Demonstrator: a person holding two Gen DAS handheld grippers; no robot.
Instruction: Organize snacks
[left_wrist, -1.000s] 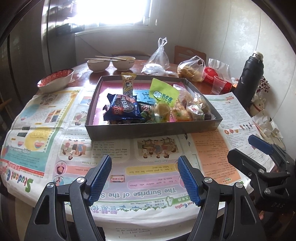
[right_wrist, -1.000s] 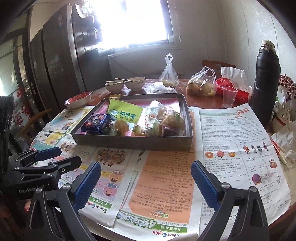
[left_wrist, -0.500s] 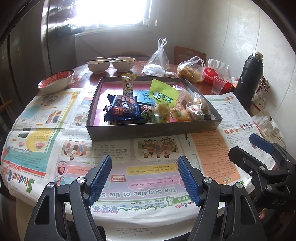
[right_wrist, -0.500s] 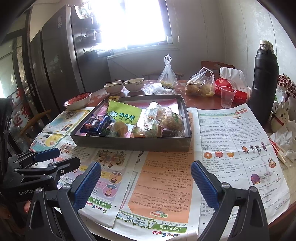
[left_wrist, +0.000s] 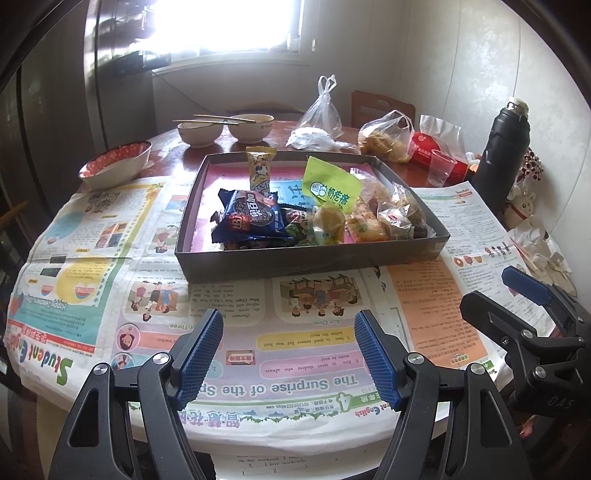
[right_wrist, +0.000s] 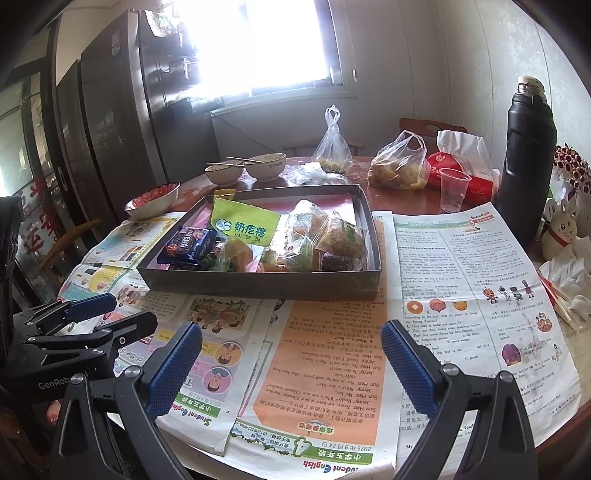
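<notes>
- Newspaper-covered round table (left_wrist: 110, 266) by a bright window carries a shallow grey box (left_wrist: 310, 258) at twelve o'clock of both grippers.
- Snacks (left_wrist: 314, 218) lie heaped in its near half: either sorted already or awaiting sorting.
- Left gripper (left_wrist: 288, 354) and right gripper (right_wrist: 291, 365) gape wide, empty, well short of the box.

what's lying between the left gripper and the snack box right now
Only newspaper. In the left wrist view, nothing else sits between the open left gripper and the snack box.
</notes>
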